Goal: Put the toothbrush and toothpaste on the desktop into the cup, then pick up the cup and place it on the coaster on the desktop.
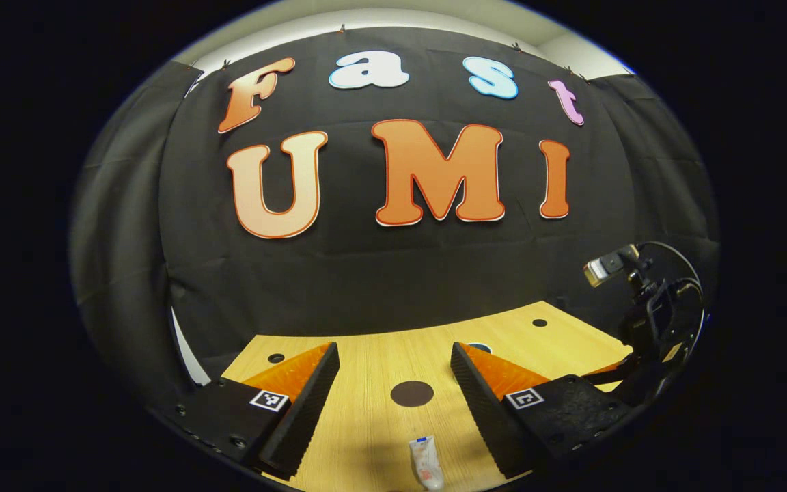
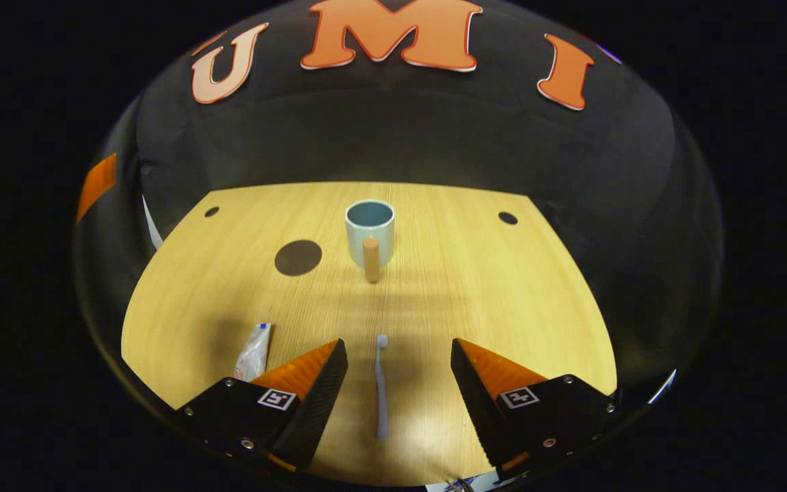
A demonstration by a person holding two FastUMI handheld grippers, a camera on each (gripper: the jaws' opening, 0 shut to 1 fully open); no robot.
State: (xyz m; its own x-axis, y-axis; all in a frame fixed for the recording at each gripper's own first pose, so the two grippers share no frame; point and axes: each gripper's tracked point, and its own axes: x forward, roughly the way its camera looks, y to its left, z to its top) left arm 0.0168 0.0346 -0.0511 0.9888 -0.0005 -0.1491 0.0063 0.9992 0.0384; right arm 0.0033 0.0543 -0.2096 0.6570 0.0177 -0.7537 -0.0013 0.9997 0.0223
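Note:
In the right gripper view a pale blue cup with a wooden handle stands upright mid-table, and a dark round coaster lies to its left. A light blue toothbrush lies flat between the fingers of my open right gripper, bristle end toward the cup. A white toothpaste tube lies just left of that gripper. In the left gripper view the toothpaste tube lies near the bottom edge between the fingers of my open left gripper, with the coaster beyond. The right gripper shows at far right.
The wooden table has small dark holes near its back corners. Black cloth walls close in behind and beside the table. Bare wood stretches to the right of the cup.

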